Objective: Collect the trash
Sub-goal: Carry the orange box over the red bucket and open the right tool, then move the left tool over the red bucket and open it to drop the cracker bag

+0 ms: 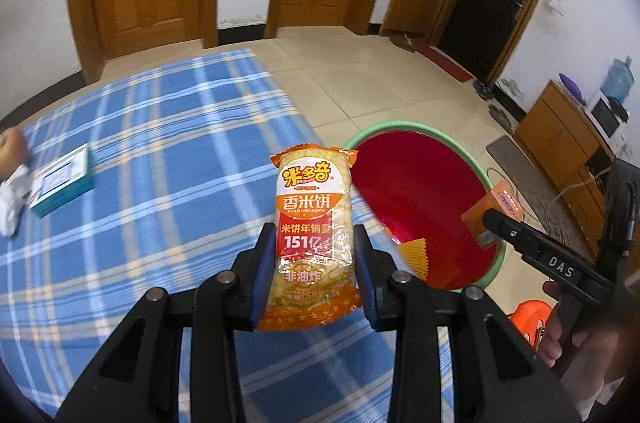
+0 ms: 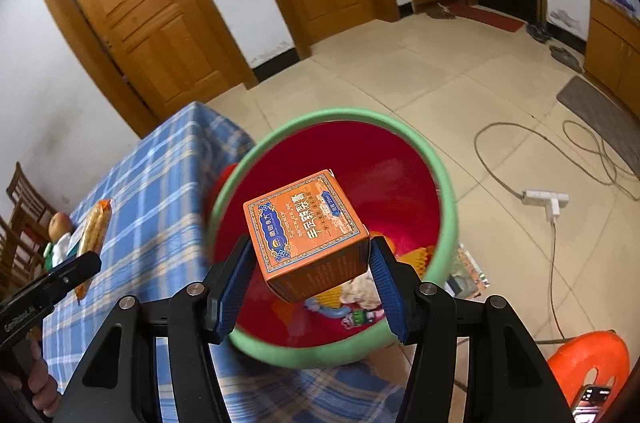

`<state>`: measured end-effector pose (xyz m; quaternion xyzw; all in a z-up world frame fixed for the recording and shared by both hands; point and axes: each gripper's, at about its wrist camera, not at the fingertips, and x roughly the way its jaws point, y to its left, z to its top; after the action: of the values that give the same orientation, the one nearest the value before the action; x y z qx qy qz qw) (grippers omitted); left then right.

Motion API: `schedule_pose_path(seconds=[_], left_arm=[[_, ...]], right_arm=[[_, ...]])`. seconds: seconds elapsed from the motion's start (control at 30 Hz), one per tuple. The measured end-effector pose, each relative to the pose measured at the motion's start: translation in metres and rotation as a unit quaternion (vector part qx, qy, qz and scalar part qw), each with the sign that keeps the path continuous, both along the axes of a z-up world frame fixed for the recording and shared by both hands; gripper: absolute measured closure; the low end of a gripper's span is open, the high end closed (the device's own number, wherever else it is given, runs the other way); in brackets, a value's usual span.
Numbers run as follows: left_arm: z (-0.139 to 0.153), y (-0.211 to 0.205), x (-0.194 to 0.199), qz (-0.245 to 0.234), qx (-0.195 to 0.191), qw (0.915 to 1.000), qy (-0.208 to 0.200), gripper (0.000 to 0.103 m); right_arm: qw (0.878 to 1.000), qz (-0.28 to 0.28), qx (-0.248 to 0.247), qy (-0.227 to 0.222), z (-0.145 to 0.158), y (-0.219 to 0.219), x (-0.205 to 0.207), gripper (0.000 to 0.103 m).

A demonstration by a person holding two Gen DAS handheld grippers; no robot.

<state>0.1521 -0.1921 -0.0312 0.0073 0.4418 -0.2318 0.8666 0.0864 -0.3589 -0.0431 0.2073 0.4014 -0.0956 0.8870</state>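
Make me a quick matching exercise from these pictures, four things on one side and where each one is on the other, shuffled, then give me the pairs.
Things:
1. rice cracker packet
2. orange box
3. teal box
4. yellow wrapper

Places:
A. lying on the blue checked tablecloth
B. inside the red bin
C. between the pads of the left hand-held gripper
D. between the pads of the right hand-held gripper, over the bin's opening

Pairs: 1-C, 2-D, 3-A, 4-B
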Motion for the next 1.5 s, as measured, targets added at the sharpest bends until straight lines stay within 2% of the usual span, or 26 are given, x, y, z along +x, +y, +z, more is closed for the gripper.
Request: schedule_pose_path(seconds=[0.27, 0.63, 1.33, 1.4, 1.5], left_arm=[[-0.006, -0.032, 0.006, -0.028, 0.011, 0.9995, 0.002, 0.066], [-0.012, -0.047, 0.014, -0.043, 0.017, 0.9989, 0.002, 0.066], [-0.031, -0.089, 0.023, -0.087, 0.039, 0.9954, 0.012, 0.066], [-0.031, -0.091, 0.023, -0.087, 0.038, 0.9954, 0.012, 0.063], [-0.029, -0.089, 0.023, -0.084, 0.031, 0.9959, 0.010, 0.050]], right_arm=[[1.000, -0.018, 0.005, 0.012, -0.010, -0.016, 0.000, 0.042], [0.999, -0.025, 0.013, 0.018, -0.017, -0.022, 0.005, 0.042], [0.999, -0.043, -0.003, 0.003, -0.004, -0.018, -0.015, 0.042], [0.999, -0.046, 0.000, 0.002, -0.004, -0.020, -0.016, 0.042], [0.999, -0.048, 0.000, 0.002, -0.005, -0.022, -0.017, 0.042]])
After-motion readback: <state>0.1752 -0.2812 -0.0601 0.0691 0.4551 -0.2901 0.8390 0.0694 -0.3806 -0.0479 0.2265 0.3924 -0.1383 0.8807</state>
